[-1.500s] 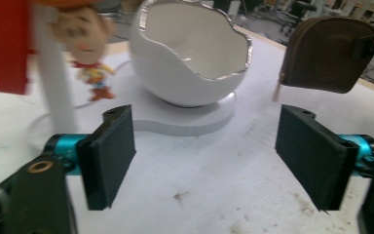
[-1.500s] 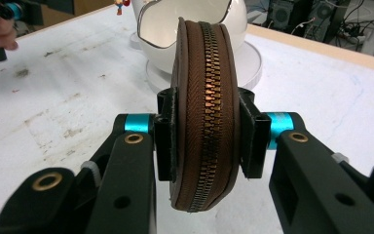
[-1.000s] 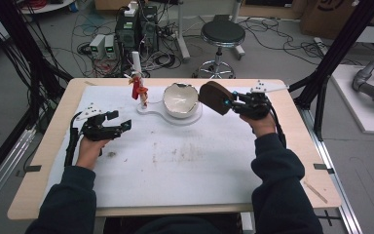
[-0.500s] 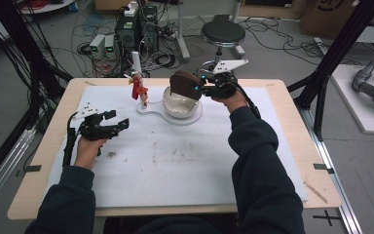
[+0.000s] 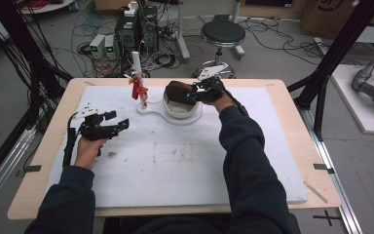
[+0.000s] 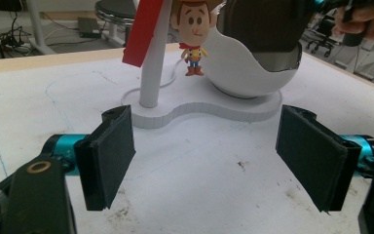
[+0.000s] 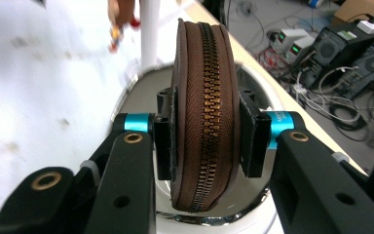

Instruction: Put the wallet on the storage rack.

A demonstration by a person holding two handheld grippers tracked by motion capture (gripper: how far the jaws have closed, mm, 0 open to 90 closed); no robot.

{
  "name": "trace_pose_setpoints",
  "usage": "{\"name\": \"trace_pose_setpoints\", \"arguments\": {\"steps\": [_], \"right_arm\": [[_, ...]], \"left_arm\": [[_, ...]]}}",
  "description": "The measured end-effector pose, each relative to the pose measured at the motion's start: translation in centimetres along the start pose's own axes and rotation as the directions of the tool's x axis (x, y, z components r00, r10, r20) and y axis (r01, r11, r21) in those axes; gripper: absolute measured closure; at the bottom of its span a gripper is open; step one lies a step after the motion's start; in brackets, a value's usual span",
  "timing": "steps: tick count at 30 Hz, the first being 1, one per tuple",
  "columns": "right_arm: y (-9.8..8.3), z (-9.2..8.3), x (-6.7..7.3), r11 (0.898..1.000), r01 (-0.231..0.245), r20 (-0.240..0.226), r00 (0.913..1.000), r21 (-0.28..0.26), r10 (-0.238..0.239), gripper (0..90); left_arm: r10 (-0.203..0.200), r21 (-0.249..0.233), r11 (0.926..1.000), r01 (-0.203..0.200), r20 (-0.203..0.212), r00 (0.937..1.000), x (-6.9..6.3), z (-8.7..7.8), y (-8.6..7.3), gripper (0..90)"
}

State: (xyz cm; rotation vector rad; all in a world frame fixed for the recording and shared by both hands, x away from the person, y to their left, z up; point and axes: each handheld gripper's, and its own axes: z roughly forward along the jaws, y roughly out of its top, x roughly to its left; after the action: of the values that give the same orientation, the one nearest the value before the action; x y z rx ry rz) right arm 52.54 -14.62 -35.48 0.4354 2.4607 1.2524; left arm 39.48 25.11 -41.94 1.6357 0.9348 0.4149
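Right gripper view is showing the right gripper (image 7: 202, 131) clamping a pouch (image 7: 203, 112) above the bowl (image 7: 141, 83); left gripper (image 6: 207, 156) is gaping empty.

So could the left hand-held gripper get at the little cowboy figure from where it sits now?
Probably yes. The left hand-held gripper is open and faces the cowboy figure across bare table. The white post stands just beside the figure, and the brown zip case hangs over the bowl nearby, so it's tight.

A wooden table (image 5: 292, 97) carries a white board (image 5: 175, 170), which bears a white stand (image 5: 175, 118).
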Motion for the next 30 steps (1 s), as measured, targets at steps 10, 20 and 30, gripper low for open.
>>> {"name": "trace_pose_setpoints", "arguments": {"steps": [10,20,30], "right_arm": [[-1.0,-1.8,-0.6,0.984,-0.175,0.074,0.9815,-0.028,0.177,42.7],[-4.0,-9.7,-0.1,0.972,-0.211,0.222,0.9479,-0.099,0.228,40.2],[-10.2,-15.8,3.8,0.953,-0.298,0.352,0.8868,-0.059,0.299,26.8]], "left_arm": [[-0.021,-0.011,0.9997,0.021,0.001,0.9998,0.3,-0.2,0.0,21.9],[-0.046,-0.052,0.9976,0.045,-0.002,0.9990,0.5,-0.5,0.2,23.0],[-0.050,-0.051,0.9974,0.050,0.005,0.9987,0.2,0.0,0.2,23.0]]}}
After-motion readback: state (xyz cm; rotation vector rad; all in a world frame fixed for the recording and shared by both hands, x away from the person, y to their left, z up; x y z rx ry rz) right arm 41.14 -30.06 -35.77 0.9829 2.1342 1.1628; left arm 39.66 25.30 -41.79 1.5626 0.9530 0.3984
